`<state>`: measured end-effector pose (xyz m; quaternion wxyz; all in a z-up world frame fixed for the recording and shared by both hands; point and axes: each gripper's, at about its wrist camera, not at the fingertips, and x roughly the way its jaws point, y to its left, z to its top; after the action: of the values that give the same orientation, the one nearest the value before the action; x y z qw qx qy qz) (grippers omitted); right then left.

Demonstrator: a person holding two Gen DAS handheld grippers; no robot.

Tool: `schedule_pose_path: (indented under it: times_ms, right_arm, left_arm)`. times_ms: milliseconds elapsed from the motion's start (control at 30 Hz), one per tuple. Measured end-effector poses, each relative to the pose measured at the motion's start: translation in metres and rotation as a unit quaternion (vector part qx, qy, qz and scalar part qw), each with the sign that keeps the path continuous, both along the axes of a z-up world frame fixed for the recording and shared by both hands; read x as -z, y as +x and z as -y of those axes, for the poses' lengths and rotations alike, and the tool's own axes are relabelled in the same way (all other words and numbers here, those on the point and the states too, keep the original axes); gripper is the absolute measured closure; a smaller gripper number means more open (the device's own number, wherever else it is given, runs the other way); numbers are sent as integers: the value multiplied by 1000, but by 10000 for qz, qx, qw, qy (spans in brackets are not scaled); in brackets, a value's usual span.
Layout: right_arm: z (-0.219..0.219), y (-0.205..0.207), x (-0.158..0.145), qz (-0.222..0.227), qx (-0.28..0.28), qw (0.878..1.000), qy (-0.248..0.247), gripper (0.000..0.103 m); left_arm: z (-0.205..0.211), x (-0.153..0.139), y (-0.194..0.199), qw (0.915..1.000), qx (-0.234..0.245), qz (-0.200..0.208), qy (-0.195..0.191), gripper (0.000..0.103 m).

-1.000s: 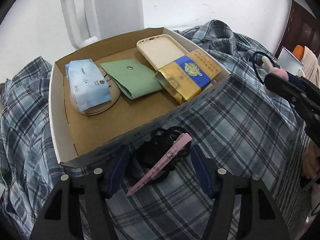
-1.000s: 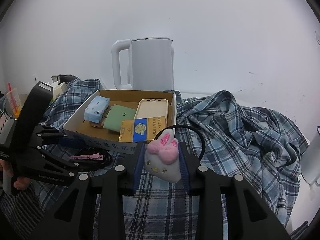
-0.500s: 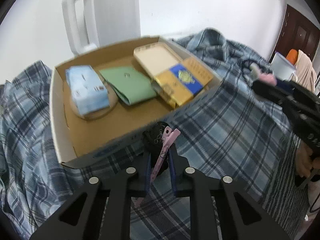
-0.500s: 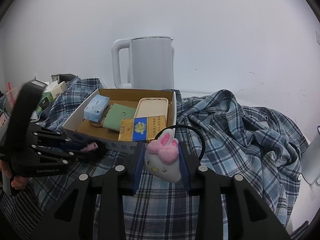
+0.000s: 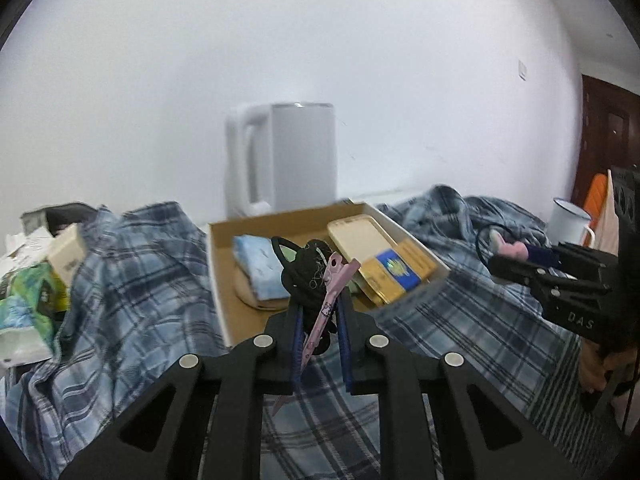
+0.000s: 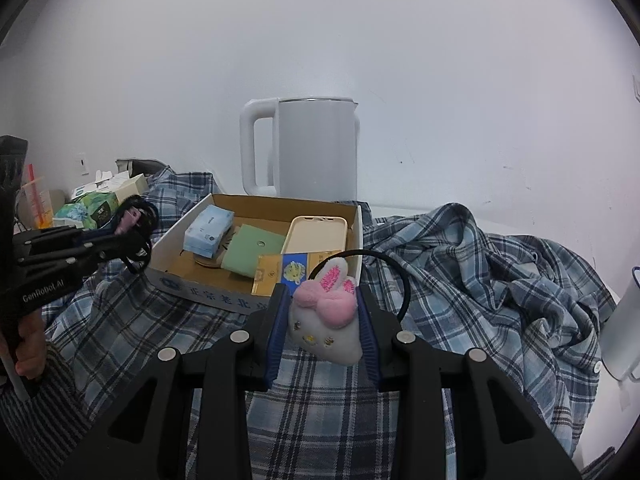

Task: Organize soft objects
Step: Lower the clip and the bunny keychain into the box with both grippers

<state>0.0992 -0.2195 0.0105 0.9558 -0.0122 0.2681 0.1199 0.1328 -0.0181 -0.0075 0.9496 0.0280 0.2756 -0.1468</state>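
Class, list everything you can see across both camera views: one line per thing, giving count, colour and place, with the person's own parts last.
Cardboard box: one, brown, on the plaid cloth.
Tissue pack: one, light blue, in the box, left.
Green pouch: one, in the box, middle.
Phone case: one, cream, in the box, right.
Gold-blue packet: one, at the box's front.
Kettle: one, white, behind the box.
Plaid cloth: one, blue, under everything.
Mug: one, white, far right.
Bunny headband: one, white-pink, in right gripper.
Pink hair clip and black hair tie: one each, in left gripper.
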Motion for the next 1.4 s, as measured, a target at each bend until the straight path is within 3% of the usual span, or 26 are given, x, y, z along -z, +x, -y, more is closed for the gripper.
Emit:
schedule_pose_path:
  times_ms: [300, 500, 700, 833, 933, 1067, 1200, 1400]
  right_arm:
    - [0, -2, -3, 58, 27, 10000, -22, 71]
    - [-8, 5, -42, 104, -229, 9995, 192, 71]
    - [-13, 51, -94, 296, -304, 9982, 421, 71]
    - [-19, 94, -97, 240, -295, 9983, 441, 71]
    - [-23, 131, -77, -106, -258, 9985, 470, 71]
    - [-25, 168, -38, -605, -229, 9967, 490, 71]
    - [-27, 182, -9, -904, -258, 9941, 534, 71]
    - [-38, 189, 19, -1155, -395, 9919, 348, 71]
  left_arm:
    - [-7, -15, -12, 9985, -352, 413, 68, 87]
    - [-6, -51, -12, 9973, -443, 587, 32, 87]
    - [-1, -104, 19, 9973, -530, 500, -77, 87]
    - [8, -119, 59, 9983, -500, 290, -20, 87]
    - [10, -111, 94, 9989, -401, -98, -210, 87]
    - [17, -85, 131, 9980, -423, -446, -114, 87]
    - [26, -52, 153, 9965, -356, -755, 63, 87]
    - [26, -11, 172, 9926, -332, -1167, 29, 87]
